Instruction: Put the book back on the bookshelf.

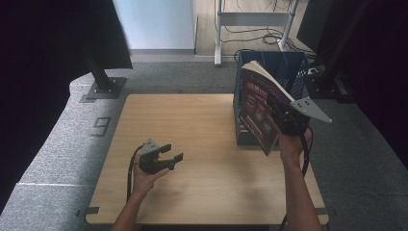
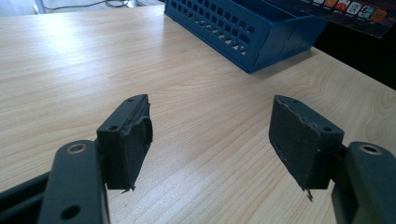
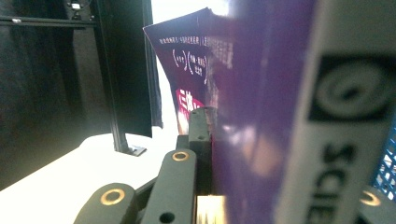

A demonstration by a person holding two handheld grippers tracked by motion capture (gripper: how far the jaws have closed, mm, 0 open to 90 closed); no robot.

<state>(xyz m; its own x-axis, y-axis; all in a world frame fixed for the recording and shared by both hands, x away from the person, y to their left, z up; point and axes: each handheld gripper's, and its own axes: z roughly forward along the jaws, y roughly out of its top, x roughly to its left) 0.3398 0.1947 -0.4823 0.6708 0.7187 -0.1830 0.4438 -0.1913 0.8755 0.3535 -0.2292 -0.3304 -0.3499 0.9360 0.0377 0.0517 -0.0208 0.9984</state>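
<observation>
A thick book (image 1: 260, 106) with a dark purple cover is held up in the air, tilted, in front of the blue slotted crate (image 1: 293, 72) at the table's right. My right gripper (image 1: 284, 120) is shut on the book near its lower edge; in the right gripper view the purple cover (image 3: 252, 116) and white spine (image 3: 327, 140) sit pressed between the jaws. My left gripper (image 1: 174, 153) rests low over the table's front left, jaws open, pads (image 2: 135, 140) wide apart with bare wood between them. The blue crate (image 2: 247, 32) lies ahead of it.
The wooden table (image 1: 192, 130) stands on grey carpet. A black stand post (image 1: 101, 77) rises at the back left beside a dark curtain. A white desk frame and cables (image 1: 255, 33) are behind the crate.
</observation>
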